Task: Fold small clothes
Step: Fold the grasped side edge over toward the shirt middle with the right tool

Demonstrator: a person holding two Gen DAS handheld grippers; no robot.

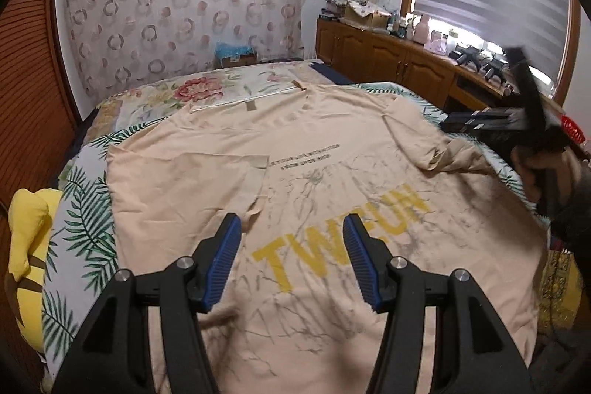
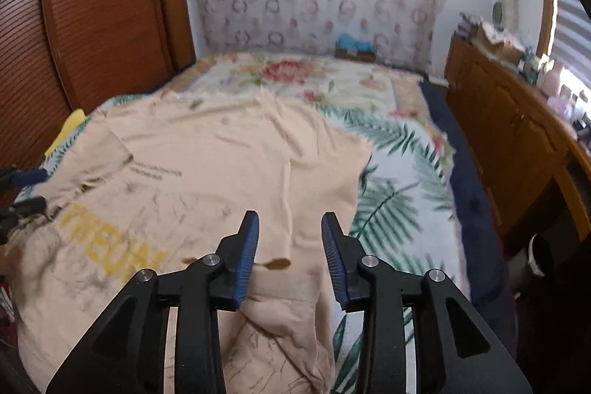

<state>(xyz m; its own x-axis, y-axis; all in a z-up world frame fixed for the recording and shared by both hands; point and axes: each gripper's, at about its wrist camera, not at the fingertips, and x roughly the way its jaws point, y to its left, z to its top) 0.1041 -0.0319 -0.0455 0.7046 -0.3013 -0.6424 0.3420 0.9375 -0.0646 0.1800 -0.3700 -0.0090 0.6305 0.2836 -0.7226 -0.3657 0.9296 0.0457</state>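
peach t-shirt (image 1: 314,180) lies spread across the bedspread (image 1: 85,228), filling the centre and lower half of the left wrist frame; yellow print "tweun" sits mid-frame, small dark text lines above it. one sleeve is folded in over the shirt body at centre left of that frame, the other sleeve is bunched at the right edge. left gripper (image 1: 291,239) at bottom centre, blue pads wide apart, nothing between them, hovering over the yellow print. right gripper (image 1: 448,124) shows at the right edge of the same frame, blurred, near the bunched sleeve; can't tell there if it touches the cloth.

right wrist frame: t-shirt (image 2: 221,165) fills centre and left, its right edge running down to the bottom centre. right gripper (image 2: 290,235) at bottom centre, jaws apart, empty, over the shirt's right side. left gripper tips peek in at the far left edge. floral and palm-leaf bedspread (image 2: 399,194) bare on the right. wooden cabinets (image 2: 517,143) along the right edge, yellow plush toy (image 1: 26,246) at the left edge of the left wrist frame.
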